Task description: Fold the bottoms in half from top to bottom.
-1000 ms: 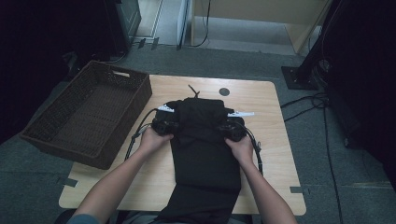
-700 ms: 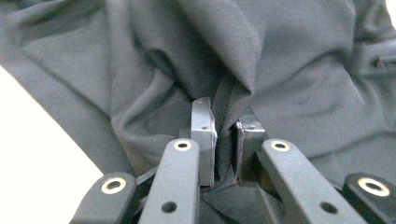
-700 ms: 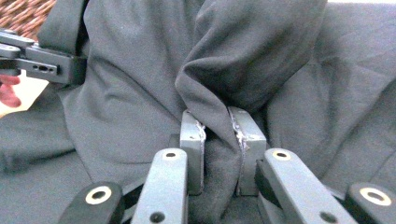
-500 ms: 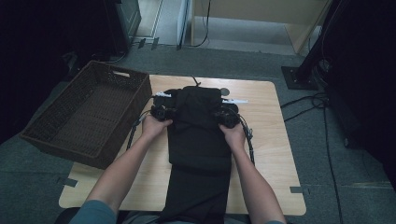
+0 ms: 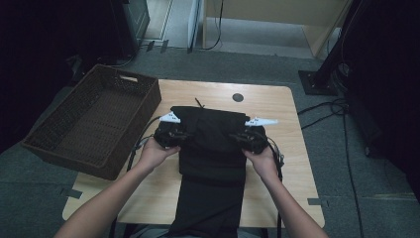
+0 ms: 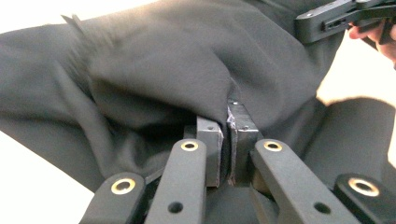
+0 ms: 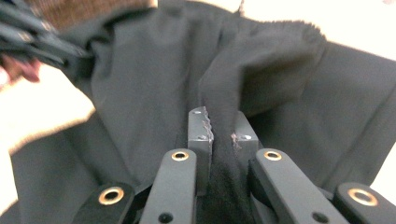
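cloth [image 5: 213, 144]: black, mid-bench, near end hanging over the near edge | left gripper [image 5: 174, 130]: fingers pinching the cloth's left edge | right gripper [image 5: 247, 133]: fingers pinching its right edge | basket [image 5: 74, 148]: left of cloth, on the bench [image 5: 277, 106] edge

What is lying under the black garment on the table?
The black garment rests on the wooden table, its lower end hanging over the near edge. Whatever lies beneath its folds is covered.
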A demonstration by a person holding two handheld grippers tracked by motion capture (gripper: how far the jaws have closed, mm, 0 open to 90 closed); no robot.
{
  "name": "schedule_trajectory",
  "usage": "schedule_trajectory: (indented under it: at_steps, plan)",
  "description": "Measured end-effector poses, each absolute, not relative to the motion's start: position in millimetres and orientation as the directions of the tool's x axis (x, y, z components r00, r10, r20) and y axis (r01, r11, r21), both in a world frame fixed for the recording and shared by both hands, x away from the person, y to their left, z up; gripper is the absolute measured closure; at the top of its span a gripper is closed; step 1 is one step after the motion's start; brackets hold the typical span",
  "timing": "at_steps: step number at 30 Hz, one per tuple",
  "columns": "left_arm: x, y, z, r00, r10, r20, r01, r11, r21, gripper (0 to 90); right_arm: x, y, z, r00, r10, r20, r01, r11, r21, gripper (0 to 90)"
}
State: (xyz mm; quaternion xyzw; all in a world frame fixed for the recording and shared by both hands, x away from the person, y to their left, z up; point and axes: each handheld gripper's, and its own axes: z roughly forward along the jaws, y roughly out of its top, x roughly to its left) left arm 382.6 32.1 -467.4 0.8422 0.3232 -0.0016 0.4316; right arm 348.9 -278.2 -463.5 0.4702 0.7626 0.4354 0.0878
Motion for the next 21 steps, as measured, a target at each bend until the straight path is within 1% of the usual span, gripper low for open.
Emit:
schedule_trajectory:
  at_steps: [3, 7, 9, 13, 17, 21]
  plan:
    - [376, 29, -484, 0.795, 0.537, -0.281, 0.555, -0.459, 0.694, 85.8, 338, -276, -483, -0.554, 0.795, 0.246, 0.658, 0.236, 0.715, 82.7]
    - [377, 25, -502, 0.793, 0.547, -0.268, 0.567, -0.502, 0.653, 85.7, 335, -275, -503, -0.546, 0.802, 0.241, 0.68, 0.256, 0.687, 82.6]
    - [382, 23, -508, 0.786, 0.553, -0.275, 0.575, -0.491, 0.655, 85.6, 338, -276, -507, -0.533, 0.803, 0.268, 0.692, 0.232, 0.684, 82.6]
    - [395, 22, -511, 0.771, 0.572, -0.28, 0.585, -0.463, 0.666, 85.4, 349, -276, -510, -0.532, 0.811, 0.243, 0.676, 0.235, 0.698, 82.5]
    - [411, 23, -511, 0.746, 0.602, -0.284, 0.604, -0.434, 0.668, 85.3, 370, -278, -515, -0.504, 0.812, 0.293, 0.69, 0.175, 0.702, 82.2]
    - [430, 27, -513, 0.706, 0.637, -0.31, 0.639, -0.384, 0.667, 85.2, 391, -274, -517, -0.495, 0.821, 0.286, 0.677, 0.158, 0.719, 81.5]
